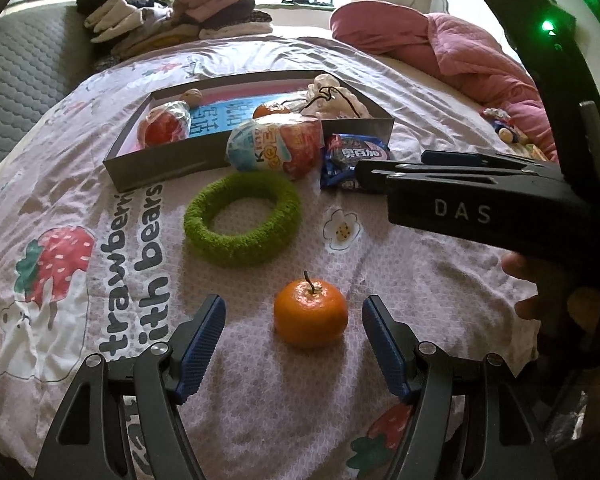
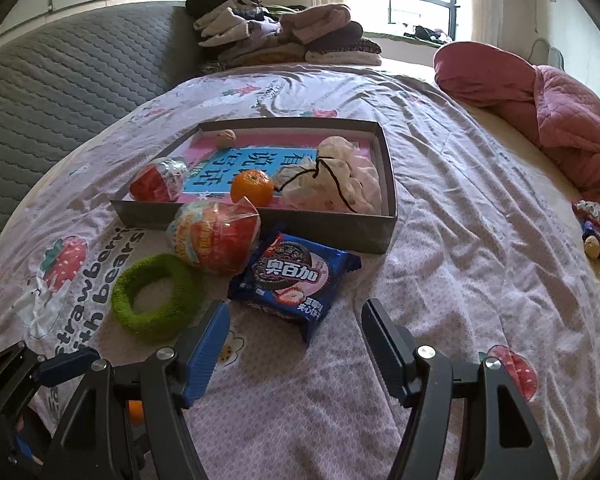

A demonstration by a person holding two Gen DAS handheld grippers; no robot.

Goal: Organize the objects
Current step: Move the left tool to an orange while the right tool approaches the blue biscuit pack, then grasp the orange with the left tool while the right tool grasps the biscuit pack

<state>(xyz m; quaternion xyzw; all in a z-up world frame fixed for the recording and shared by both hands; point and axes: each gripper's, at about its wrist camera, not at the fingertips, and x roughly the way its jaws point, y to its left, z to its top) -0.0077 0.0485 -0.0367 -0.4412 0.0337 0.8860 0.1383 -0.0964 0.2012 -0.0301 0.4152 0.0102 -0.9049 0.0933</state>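
Note:
An orange tangerine (image 1: 310, 313) lies on the bedsheet between the open fingers of my left gripper (image 1: 293, 310). My right gripper (image 2: 295, 313) is open and empty, just short of a blue cookie packet (image 2: 296, 278). It shows from the side in the left wrist view (image 1: 384, 178). A green fuzzy ring (image 1: 242, 218) and an egg-shaped snack pack (image 1: 274, 146) lie before a shallow grey box (image 2: 388, 224). The box holds another tangerine (image 2: 252, 188), a second snack pack (image 2: 158, 182), a walnut (image 2: 225, 138) and a white cloth pouch (image 2: 336, 178).
The bed has a strawberry-print sheet (image 2: 460, 220). A pink quilt (image 2: 548, 100) is bunched at the right. Folded clothes (image 2: 284, 36) are piled at the head, beside a grey padded headboard (image 2: 60, 72). Small wrapped items (image 2: 594, 232) lie at the right edge.

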